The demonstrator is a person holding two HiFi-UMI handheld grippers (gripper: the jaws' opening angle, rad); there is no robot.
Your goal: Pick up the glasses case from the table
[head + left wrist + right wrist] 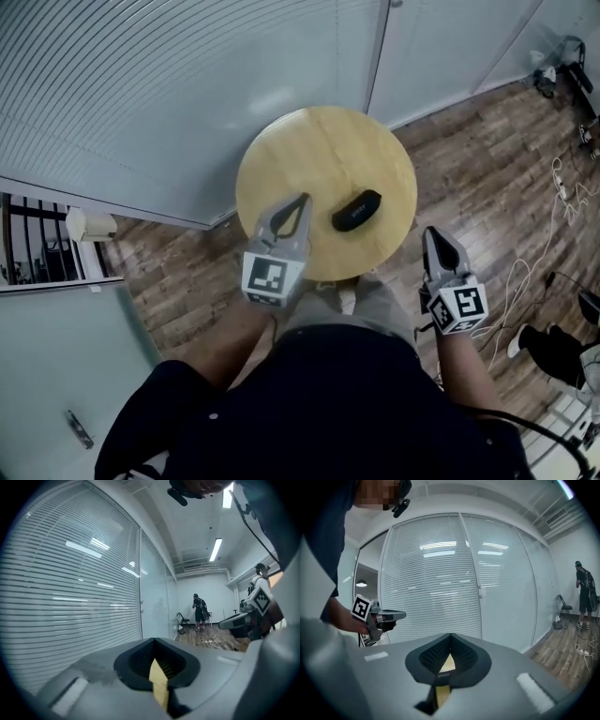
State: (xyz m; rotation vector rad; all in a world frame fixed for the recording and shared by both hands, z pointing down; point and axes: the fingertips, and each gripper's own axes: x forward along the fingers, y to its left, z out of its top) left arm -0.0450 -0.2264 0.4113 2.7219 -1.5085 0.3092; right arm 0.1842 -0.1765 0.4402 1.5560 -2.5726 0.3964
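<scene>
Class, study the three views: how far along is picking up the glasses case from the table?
Done: nothing visible. The glasses case lies on the round table, touched by neither gripper. In hand: the left gripper hovers over the table beside the case, the right gripper off its edge, both shut and empty. Left: open a gripper, close on the case, lift.
</scene>
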